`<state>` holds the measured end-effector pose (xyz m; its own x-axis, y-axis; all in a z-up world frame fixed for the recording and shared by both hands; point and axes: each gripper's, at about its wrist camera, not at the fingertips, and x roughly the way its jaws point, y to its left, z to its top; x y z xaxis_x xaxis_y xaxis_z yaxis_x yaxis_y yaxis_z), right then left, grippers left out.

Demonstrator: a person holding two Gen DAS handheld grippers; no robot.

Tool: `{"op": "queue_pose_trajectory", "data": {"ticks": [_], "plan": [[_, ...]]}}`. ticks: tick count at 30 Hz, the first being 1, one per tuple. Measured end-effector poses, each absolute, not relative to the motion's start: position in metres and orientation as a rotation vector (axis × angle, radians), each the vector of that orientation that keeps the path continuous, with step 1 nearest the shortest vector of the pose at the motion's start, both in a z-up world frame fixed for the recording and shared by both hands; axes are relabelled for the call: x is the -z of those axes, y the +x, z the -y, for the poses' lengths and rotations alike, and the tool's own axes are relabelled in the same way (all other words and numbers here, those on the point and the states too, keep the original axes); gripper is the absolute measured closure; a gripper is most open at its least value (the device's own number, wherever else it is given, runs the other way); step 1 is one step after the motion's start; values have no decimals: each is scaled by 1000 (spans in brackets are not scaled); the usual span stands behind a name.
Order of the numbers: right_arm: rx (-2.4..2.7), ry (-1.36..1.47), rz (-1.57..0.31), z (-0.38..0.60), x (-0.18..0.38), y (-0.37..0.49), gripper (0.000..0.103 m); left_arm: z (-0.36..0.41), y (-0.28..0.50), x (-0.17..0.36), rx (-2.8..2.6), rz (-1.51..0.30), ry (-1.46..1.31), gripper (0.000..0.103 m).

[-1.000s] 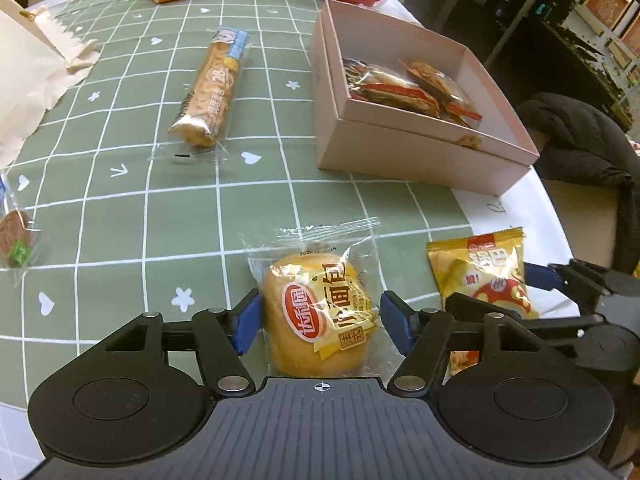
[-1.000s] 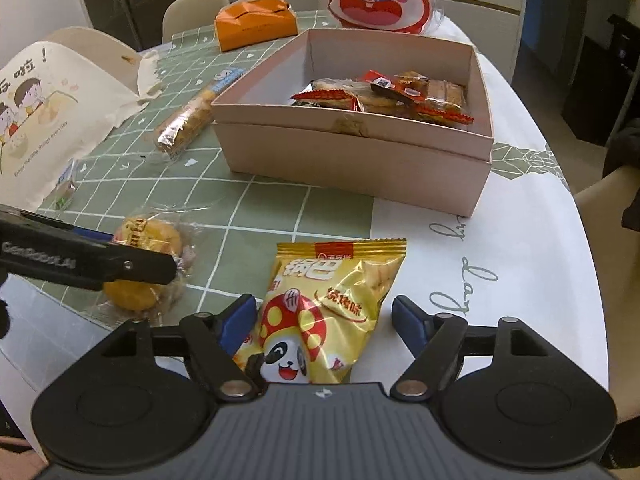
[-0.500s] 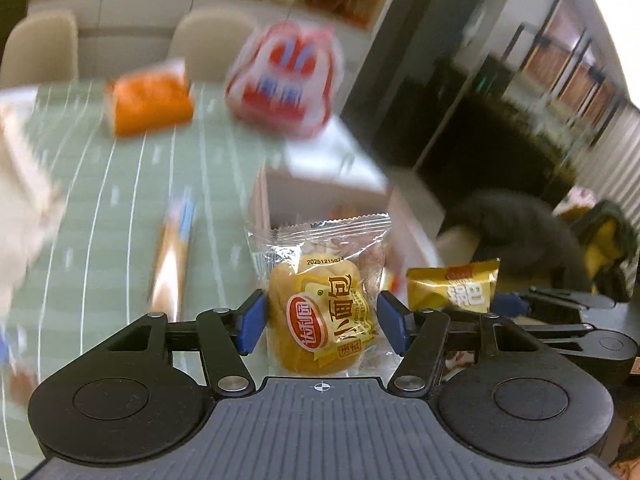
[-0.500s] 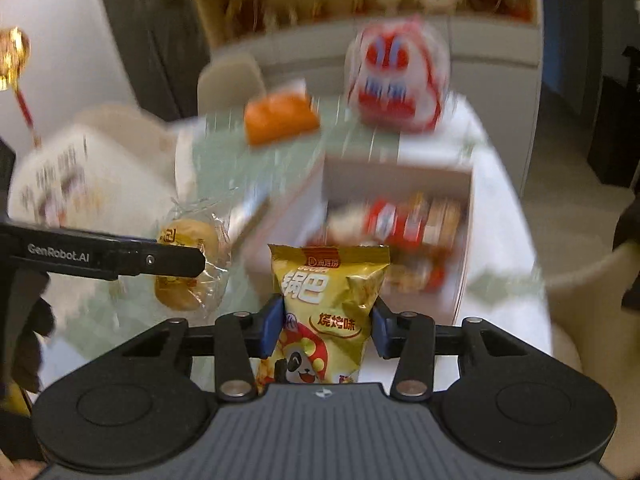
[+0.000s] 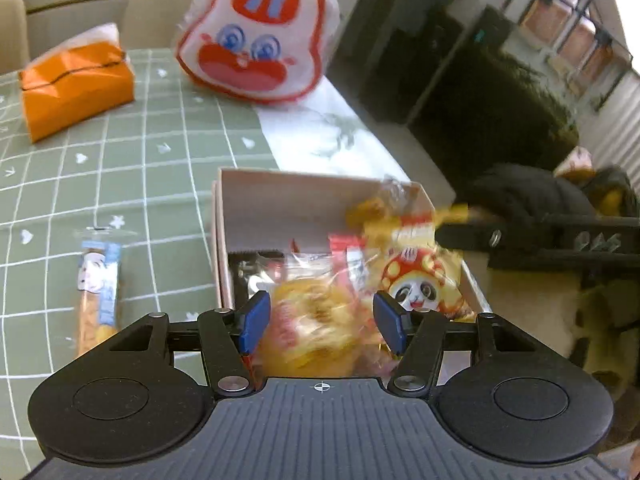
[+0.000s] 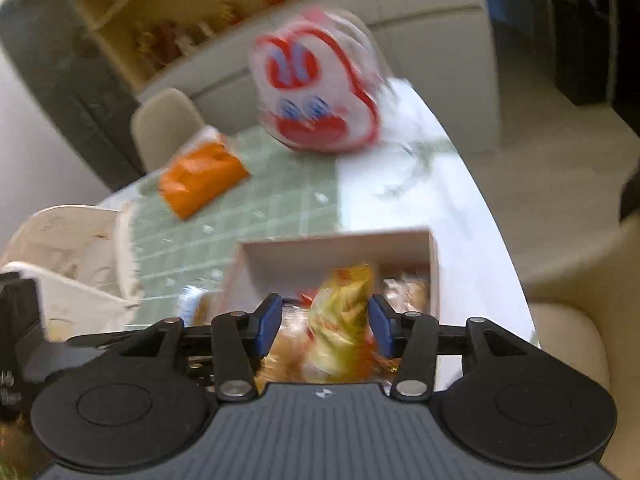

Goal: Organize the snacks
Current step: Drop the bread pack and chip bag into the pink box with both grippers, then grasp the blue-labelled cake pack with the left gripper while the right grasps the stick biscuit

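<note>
yellow bun packet (image 5: 316,328) between left fingers (image 5: 255,316)

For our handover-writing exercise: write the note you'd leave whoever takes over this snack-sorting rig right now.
Left claw: jaws have just been closing, gripping the wrapped bun over the pink box.
Right claw: jaws have just been opening, yellow chip bag between them; grip too blurred to judge.
Done: several snacks boxed.
Left: drop both, then box the biscuit stick on the tablecloth.

The left hand-held gripper (image 5: 320,316), its jaws just closing, clamps a bun packet, while the right hand-held gripper (image 6: 325,322), jaws just opening, brackets a yellow packet.
</note>
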<state>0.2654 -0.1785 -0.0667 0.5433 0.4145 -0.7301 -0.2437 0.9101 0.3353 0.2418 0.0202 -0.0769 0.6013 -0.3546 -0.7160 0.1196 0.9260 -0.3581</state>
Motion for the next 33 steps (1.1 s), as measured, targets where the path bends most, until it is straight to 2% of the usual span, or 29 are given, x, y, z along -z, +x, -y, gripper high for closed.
{"op": "queue_pose_trajectory", "data": {"ticks": [6, 11, 16, 21, 24, 26, 33], "plan": [[-373, 185, -880, 188, 74, 252, 52, -57, 210, 46, 256, -716, -403, 40], [-338, 126, -813, 186, 64, 234, 52, -116, 184, 42, 43, -624, -483, 40], [-351, -75, -737, 149, 55, 199, 47, -175, 143, 71, -231, -699, -501, 40], [-438, -282, -647, 89, 56, 164, 46, -225, 70, 104, -415, -752, -572, 40], [-540, -313, -628, 49, 57, 149, 38, -253, 38, 121, -498, -757, -689, 40], [-603, -291, -644, 25, 59, 147, 35, -266, 29, 129, -514, -770, -708, 40], [-585, -211, -826, -51, 93, 181, 34, -263, 33, 135, -438, -834, -608, 40]]}}
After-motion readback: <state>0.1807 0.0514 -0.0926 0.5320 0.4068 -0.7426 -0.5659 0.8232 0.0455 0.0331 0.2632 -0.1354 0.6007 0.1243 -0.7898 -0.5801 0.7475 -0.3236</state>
